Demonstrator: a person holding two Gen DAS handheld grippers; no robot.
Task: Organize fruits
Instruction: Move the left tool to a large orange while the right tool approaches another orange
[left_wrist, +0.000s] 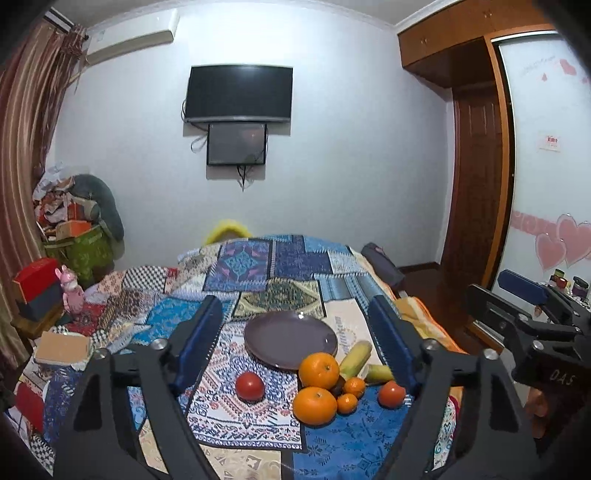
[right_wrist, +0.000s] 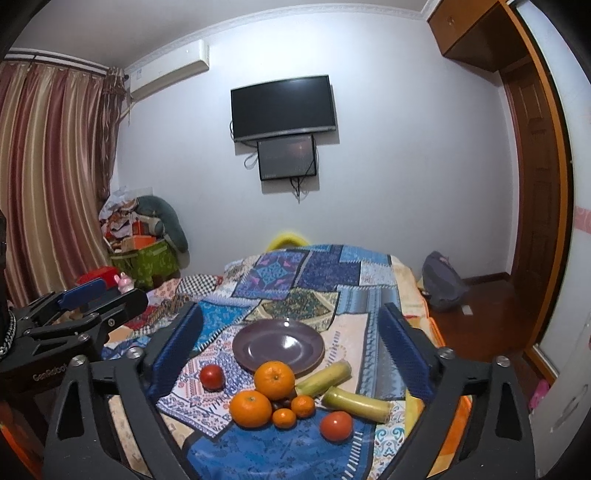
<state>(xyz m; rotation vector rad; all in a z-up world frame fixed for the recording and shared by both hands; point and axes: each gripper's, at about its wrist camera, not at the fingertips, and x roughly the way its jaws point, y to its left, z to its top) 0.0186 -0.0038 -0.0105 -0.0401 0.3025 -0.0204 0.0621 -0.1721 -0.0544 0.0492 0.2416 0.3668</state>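
Observation:
A purple plate (left_wrist: 290, 339) (right_wrist: 279, 345) lies bare on the patchwork bedspread. Just in front of it sits a cluster: two oranges (left_wrist: 318, 370) (right_wrist: 274, 380), two small tangerines (left_wrist: 354, 386) (right_wrist: 303, 406) and two corn pieces (left_wrist: 355, 354) (right_wrist: 356, 400). One tomato (left_wrist: 250, 386) (right_wrist: 212, 376) lies to the left, another (left_wrist: 391, 394) (right_wrist: 336, 425) to the right. My left gripper (left_wrist: 295, 302) is open, held back from the fruit, nothing between its blue pads. My right gripper (right_wrist: 291, 309) is open likewise, beside the left one.
The bedspread (left_wrist: 258, 266) covers a bed running toward the far wall with a TV (left_wrist: 238, 94). Boxes and a pink figurine (left_wrist: 72, 291) crowd the left side. A grey backpack (right_wrist: 443, 280) sits on the wooden floor at right, near the wardrobe (left_wrist: 476, 184).

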